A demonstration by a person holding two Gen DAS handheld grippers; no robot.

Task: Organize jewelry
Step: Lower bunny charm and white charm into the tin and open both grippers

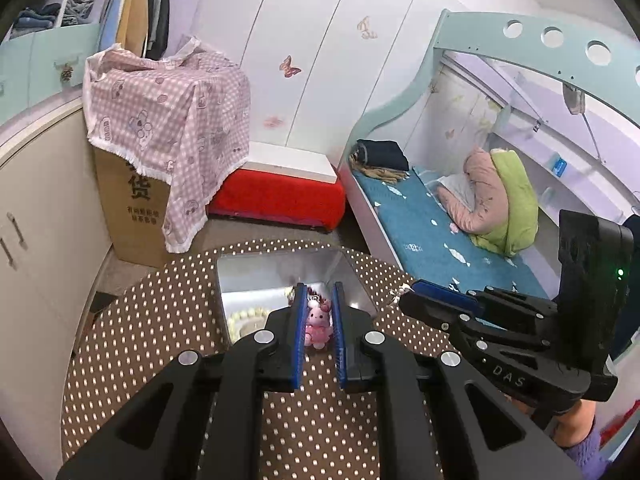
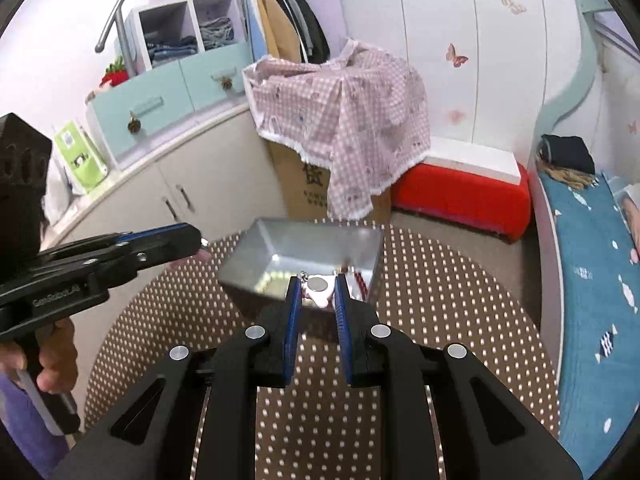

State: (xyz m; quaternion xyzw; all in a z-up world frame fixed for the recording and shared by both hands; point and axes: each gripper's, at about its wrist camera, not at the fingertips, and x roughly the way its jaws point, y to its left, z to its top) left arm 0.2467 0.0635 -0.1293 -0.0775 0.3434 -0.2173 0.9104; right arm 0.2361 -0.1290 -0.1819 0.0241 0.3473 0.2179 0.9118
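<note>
Gripping small charms, we clamp the left gripper (image 1: 318,320) on a soft pink bunny charm (image 1: 318,322) and the right gripper (image 2: 318,294) on a light disc charm (image 2: 318,285); both hang above the metal tray (image 2: 280,248).

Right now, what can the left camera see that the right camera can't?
Only the left camera shows the pink bunny's face and the green blanket on the bed. Only the right camera shows a round silver charm up close and a green bag. Both show the metal tin, the dotted table and the checked cloth.
</note>
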